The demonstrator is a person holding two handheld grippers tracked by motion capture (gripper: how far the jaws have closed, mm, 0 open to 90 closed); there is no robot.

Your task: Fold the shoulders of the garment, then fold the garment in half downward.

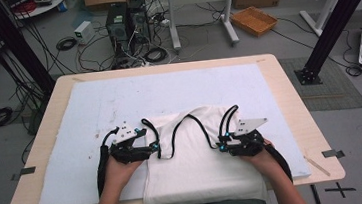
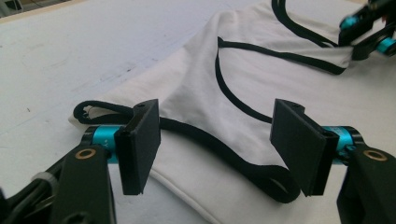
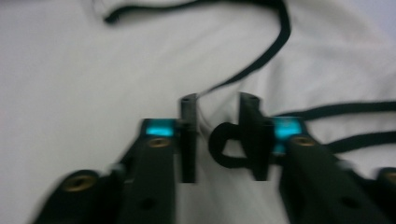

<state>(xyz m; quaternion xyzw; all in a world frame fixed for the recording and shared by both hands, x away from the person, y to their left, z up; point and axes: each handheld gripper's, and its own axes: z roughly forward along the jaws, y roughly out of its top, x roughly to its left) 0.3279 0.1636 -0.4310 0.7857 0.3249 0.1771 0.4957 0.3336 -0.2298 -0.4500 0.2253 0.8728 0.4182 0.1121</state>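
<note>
Tank top (image 1: 202,165), white with black trim, lies flat on the white pad (image 1: 94,110) that covers the bench (image 1: 286,71), at the near middle, its hem hanging over the near edge toward the person. Its straps and neckline point to the far side, which puts both shoulder loops within easy reach of the hands.

On the left, the left tool (image 1: 152,148) sits at the garment's left shoulder. In the left gripper view its jaws stand spread, one on each side of the black-trimmed left strap (image 2: 219,149), which runs across the gap on the cloth without either pad pressing on it. Judging by that, the strap is either just let go or being lined up for a pinch.

On the right, the right tool (image 1: 222,146) is at the right shoulder. In the right gripper view, which is blurred, its jaws are drawn close together with a curl of the black right strap (image 3: 224,147) between them; a narrow gap shows, and the pads seem to be pinching the trim, though the blur makes that a judgement.

Each hand takes a matching shoulder, probably so the top can be lifted or folded evenly without twisting.
</note>
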